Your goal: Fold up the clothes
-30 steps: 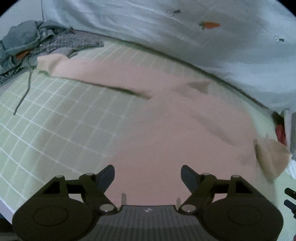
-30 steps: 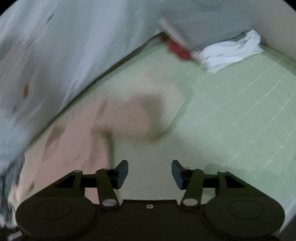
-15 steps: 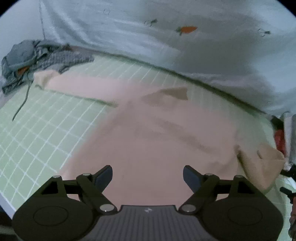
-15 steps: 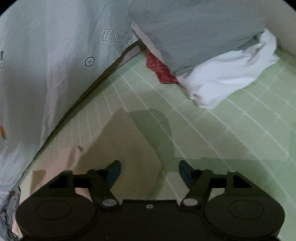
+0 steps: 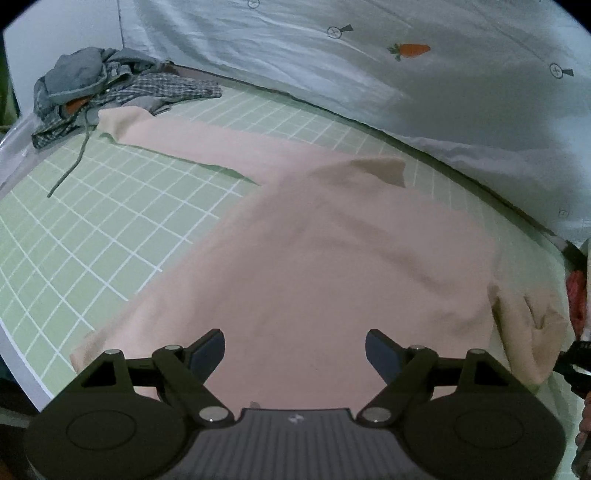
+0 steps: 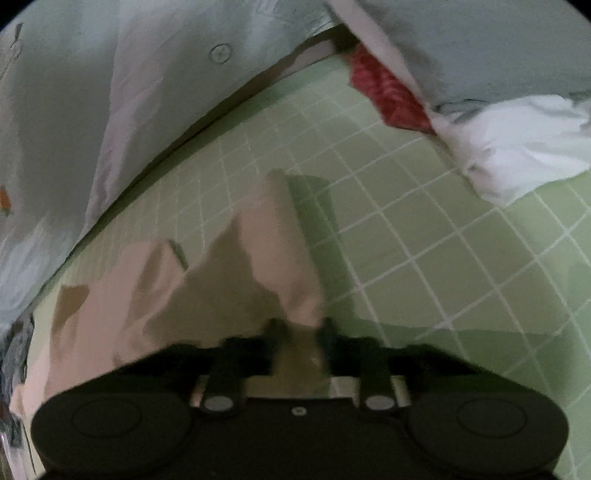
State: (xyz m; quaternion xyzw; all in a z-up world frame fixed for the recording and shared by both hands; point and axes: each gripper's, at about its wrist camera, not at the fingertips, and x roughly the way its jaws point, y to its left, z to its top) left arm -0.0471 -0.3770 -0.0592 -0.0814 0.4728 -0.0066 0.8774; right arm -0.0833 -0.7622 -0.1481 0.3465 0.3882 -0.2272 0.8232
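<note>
Pink long-sleeved top (image 5: pixel 332 258): body fills frame centre, 1 sleeve running to upper left. Left gripper (image 5: pixel 294 349) wide, empty, above hem. Right gripper (image 6: pixel 298 328) pinched on other sleeve (image 6: pixel 280 236), nearer it.

Both wrist views low over mat (image 5: pixel 92 229), sharing pink garment (image 5: pixel 332 266)

No readable words, brand names or numbers appeared in either view. The only signs were printed motifs on the pale sheet (image 5: pixel 369 66) hanging behind the far edge of the green grid mat (image 5: pixel 110 206): an orange carrot (image 5: pixel 410 50) and small circled cross marks with dark tails (image 5: pixel 339 31). A faint boxed mark low on that sheet near the mat's right end was too small to read. The left gripper's (image 5: pixel 294 349) body bore a tiny pale emblem (image 5: pixel 295 419), not legible as text.
</note>
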